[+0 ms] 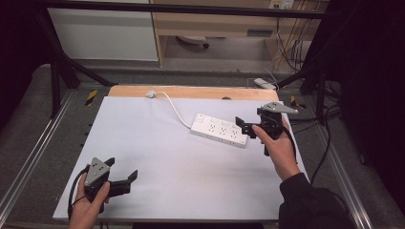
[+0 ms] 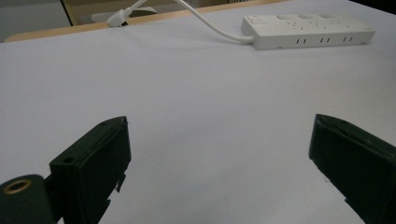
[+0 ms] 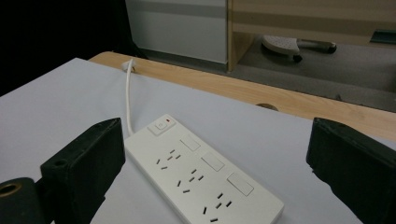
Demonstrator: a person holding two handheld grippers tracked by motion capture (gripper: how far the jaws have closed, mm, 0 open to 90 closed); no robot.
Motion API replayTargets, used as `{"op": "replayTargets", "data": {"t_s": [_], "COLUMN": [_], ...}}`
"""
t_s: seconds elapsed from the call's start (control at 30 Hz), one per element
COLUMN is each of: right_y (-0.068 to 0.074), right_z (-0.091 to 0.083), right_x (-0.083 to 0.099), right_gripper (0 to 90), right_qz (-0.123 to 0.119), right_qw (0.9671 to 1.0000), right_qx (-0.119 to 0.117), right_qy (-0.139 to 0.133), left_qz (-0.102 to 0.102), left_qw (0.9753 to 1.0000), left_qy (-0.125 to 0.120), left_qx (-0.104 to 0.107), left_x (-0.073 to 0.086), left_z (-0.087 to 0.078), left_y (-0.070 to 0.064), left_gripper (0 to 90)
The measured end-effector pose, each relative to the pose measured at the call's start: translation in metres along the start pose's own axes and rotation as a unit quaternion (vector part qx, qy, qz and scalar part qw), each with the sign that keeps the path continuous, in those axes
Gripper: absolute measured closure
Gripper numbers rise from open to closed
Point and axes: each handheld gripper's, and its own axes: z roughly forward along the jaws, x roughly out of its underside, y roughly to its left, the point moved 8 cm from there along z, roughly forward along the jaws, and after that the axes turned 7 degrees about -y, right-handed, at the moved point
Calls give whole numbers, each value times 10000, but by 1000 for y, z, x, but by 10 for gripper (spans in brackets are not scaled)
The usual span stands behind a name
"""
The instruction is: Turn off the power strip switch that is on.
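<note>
- Just ahead of the right hand-held gripper (image 1: pixel 244 127), a white power strip (image 1: pixel 220 130) lies flat on the white worktop (image 1: pixel 181 176), its near end close to the jaw tips but not between them.
- In the right gripper view the right hand-held gripper (image 3: pixel 215 163) has its two black jaws set wide apart with nothing between them; the power strip (image 3: pixel 201 179) lies below and beyond the gap, running away at a slant.
- The strip's face shows rows of sockets, three rectangular buttons along one side and, at the end farthest from that gripper, a switch (image 3: pixel 160 126) with a small red mark beside it.
- From that far end a white cable (image 1: pixel 173 108) curves away across the worktop to a white plug (image 1: pixel 151 94) resting on the bare wooden edge (image 1: pixel 191 91) at the back.
- The right hand (image 1: pixel 279 143) grips the tool from below, a dark sleeve (image 1: pixel 310 202) at the wrist; the grey three-cornered plate sits on top.
- The left hand-held gripper (image 1: pixel 125 177) is held by the left hand (image 1: pixel 88 202) well apart from the power strip, over the near left corner of the worktop.
- In the left gripper view the left hand-held gripper (image 2: pixel 219 158) also has its jaws spread wide and empty, with only bare white surface between them.
- Far ahead of the left hand-held gripper, the power strip (image 2: pixel 308 31) and its cable (image 2: pixel 205 23) lie toward the back.
</note>
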Motion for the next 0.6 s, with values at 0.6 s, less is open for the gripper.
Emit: {"op": "replayTargets", "data": {"t_s": [0.6], "right_y": [-21], "right_z": [-60], "right_x": [-1], "right_gripper": [46], "right_qz": [-14], "right_qw": [9983], "right_qx": [154], "right_qy": [-566], "left_qz": [12], "left_qw": [10000], "left_qy": [9], "left_qx": [-9], "left_x": [0], "left_z": [0], "left_y": [0], "left_gripper": [57]}}
